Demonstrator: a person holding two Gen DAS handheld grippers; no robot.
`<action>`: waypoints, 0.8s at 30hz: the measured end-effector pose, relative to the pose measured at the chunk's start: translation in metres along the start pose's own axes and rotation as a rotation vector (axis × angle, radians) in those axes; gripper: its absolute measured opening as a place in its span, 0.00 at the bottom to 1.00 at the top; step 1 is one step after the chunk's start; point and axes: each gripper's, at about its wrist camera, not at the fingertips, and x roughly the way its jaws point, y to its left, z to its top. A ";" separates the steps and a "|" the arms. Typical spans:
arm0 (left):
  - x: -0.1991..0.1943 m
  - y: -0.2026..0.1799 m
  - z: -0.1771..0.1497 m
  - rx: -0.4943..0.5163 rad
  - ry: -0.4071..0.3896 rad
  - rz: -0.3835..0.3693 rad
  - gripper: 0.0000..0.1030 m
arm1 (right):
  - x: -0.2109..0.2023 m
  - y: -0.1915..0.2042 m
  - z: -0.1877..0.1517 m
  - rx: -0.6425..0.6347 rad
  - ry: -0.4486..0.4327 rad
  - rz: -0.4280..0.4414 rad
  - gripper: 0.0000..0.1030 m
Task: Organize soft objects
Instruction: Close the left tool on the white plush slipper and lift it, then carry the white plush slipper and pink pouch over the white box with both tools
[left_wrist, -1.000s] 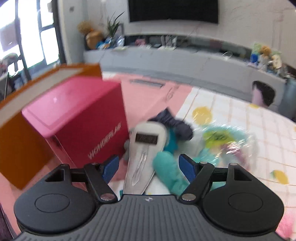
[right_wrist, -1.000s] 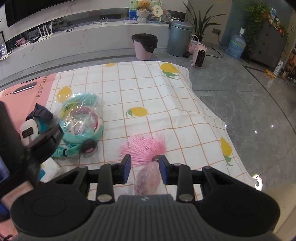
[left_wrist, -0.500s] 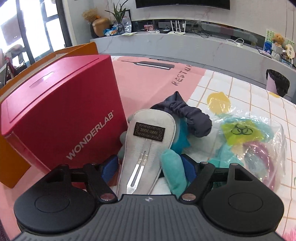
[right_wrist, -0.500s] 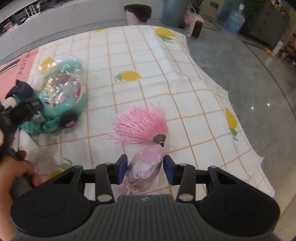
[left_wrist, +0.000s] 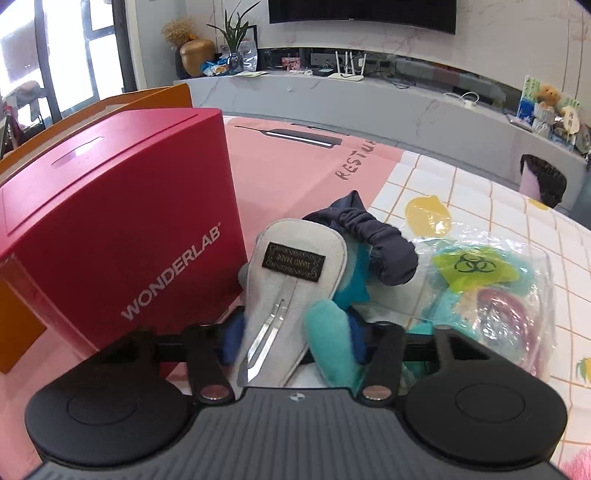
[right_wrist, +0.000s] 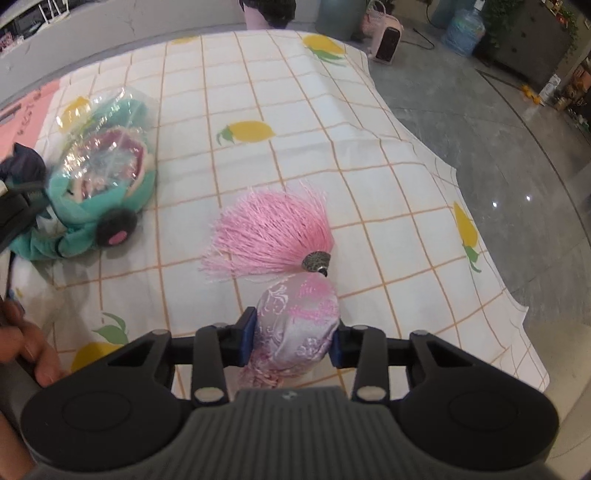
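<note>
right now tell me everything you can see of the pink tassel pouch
The pink tassel pouch is a plump sachet of shiny pink and lilac brocade. A dark patterned bead joins it to a fanned tassel of pink threads lying on the lemon-print cloth. The right gripper has just been closing; its blue fingers press the pouch's sides.

red box (left_wrist: 110, 221), lemon-print sheet (right_wrist: 295, 122)

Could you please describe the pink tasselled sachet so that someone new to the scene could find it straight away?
Start at the white lemon-print sheet spread on the floor. Near its front edge, right of the bagged teal plush, lies the sachet, between the right gripper pads. Only it has a pink brocade pouch and a fanned pink tassel.
</note>
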 end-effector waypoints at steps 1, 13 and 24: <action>-0.003 0.001 -0.001 0.000 -0.010 -0.006 0.50 | -0.002 0.000 0.001 0.002 -0.007 0.004 0.36; -0.064 0.032 -0.024 0.145 -0.138 -0.172 0.35 | -0.008 0.005 0.004 -0.017 -0.035 0.023 0.36; -0.064 0.063 -0.039 0.466 0.033 -0.408 0.59 | -0.005 0.008 0.005 -0.032 -0.025 0.010 0.36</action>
